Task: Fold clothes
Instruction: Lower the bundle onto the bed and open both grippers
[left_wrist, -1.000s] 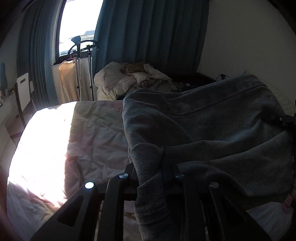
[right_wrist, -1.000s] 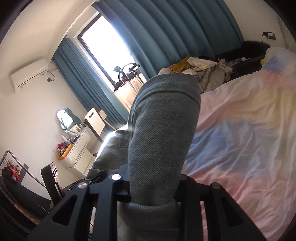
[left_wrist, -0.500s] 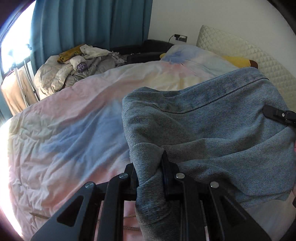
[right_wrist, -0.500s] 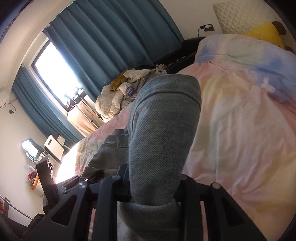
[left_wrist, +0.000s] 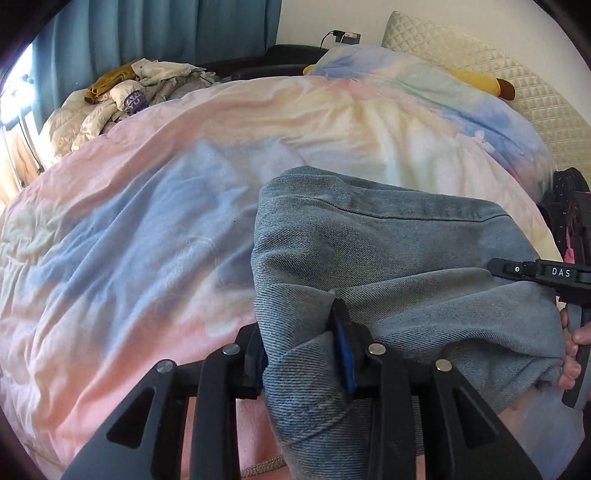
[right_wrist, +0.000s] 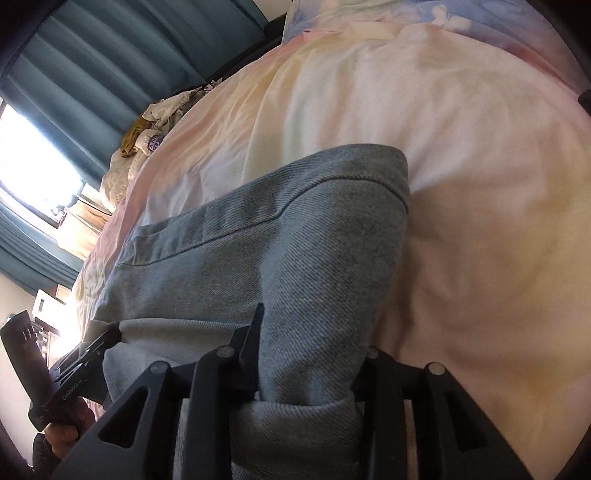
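Observation:
A grey-blue denim garment hangs stretched between my two grippers, low over the pastel duvet. My left gripper is shut on its left corner, with cloth bunched between the fingers. My right gripper is shut on the other corner; the denim drapes forward over it with a seam running across. The right gripper also shows at the right edge of the left wrist view. The left gripper shows at the lower left of the right wrist view.
The duvet covers the whole bed. A heap of clothes and a quilt lies at the far end by the blue curtains. A quilted headboard and a yellow plush toy are at the right.
Both grippers have swung from facing the window toward the bed and tipped down, carrying the denim lower over the duvet. Both grips are unchanged.

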